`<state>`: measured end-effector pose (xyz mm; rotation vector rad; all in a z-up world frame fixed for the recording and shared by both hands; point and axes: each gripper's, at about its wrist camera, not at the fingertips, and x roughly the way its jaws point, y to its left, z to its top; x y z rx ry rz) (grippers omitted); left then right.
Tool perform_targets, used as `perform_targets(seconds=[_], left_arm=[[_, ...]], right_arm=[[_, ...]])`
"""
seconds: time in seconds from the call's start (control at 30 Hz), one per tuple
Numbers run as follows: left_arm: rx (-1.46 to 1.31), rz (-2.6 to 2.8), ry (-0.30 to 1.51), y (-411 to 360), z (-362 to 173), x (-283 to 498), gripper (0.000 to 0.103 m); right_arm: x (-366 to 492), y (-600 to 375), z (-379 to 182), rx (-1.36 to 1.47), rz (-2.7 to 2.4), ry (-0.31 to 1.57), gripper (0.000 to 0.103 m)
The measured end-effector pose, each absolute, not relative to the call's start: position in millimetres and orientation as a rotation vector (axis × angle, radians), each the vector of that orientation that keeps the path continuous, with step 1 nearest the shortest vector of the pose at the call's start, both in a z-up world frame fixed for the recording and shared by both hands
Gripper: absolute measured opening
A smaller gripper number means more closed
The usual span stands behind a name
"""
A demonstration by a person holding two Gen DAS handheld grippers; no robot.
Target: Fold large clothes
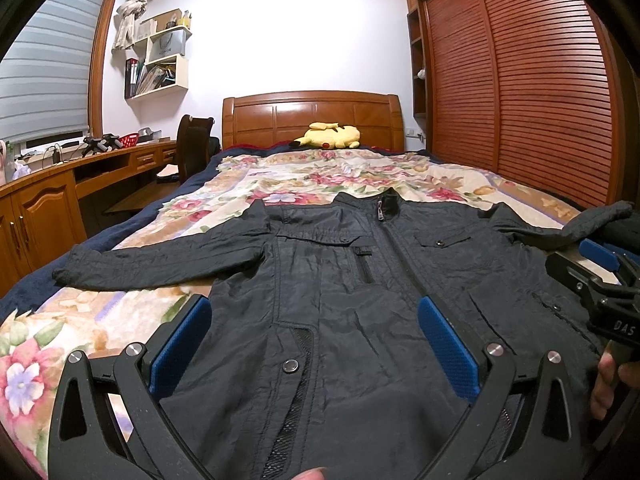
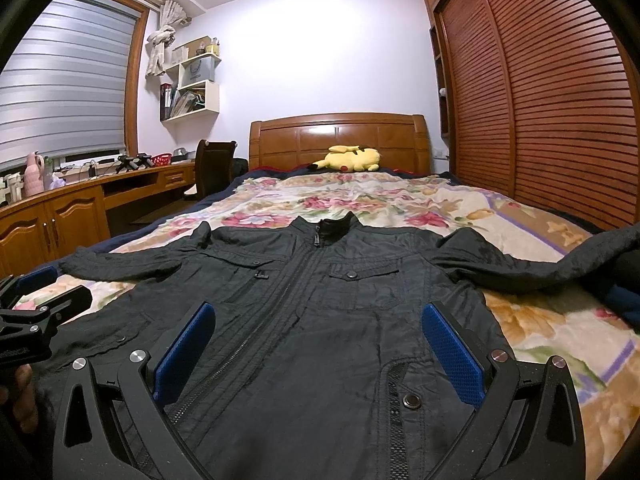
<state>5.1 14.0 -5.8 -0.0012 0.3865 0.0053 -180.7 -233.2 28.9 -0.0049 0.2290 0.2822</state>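
A black zip jacket (image 1: 344,280) lies flat and face up on the floral bedspread (image 1: 132,320), collar toward the headboard, both sleeves spread out sideways. It also shows in the right wrist view (image 2: 320,300). My left gripper (image 1: 316,336) is open, its blue pads (image 1: 180,344) spread wide above the jacket's lower left half. My right gripper (image 2: 316,340) is open above the lower right half; it also shows at the right edge of the left wrist view (image 1: 600,276). Neither holds anything.
A yellow plush toy (image 1: 332,136) lies by the wooden headboard (image 1: 312,114). A wooden desk (image 1: 60,184) with a chair (image 1: 194,148) runs along the left. A slatted wardrobe (image 1: 520,88) stands close on the right. Wall shelves (image 1: 160,60) hang at the back left.
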Motion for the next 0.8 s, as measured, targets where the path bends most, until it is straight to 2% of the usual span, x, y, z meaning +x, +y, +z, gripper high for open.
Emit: perform_targets(seconds=[0.37, 0.8], left_arm=[[0.01, 0.001, 0.466, 22.8, 0.4, -2.9, 0.103], [-0.027, 0.065, 0.472, 82.7, 20.3, 2.1, 0.103]], right_arm=[[-179.7, -212.2, 43.1, -0.045, 0.358, 0.225, 0.103], [-152.6, -208.5, 60.7, -0.07, 0.452, 0.253, 0.103]])
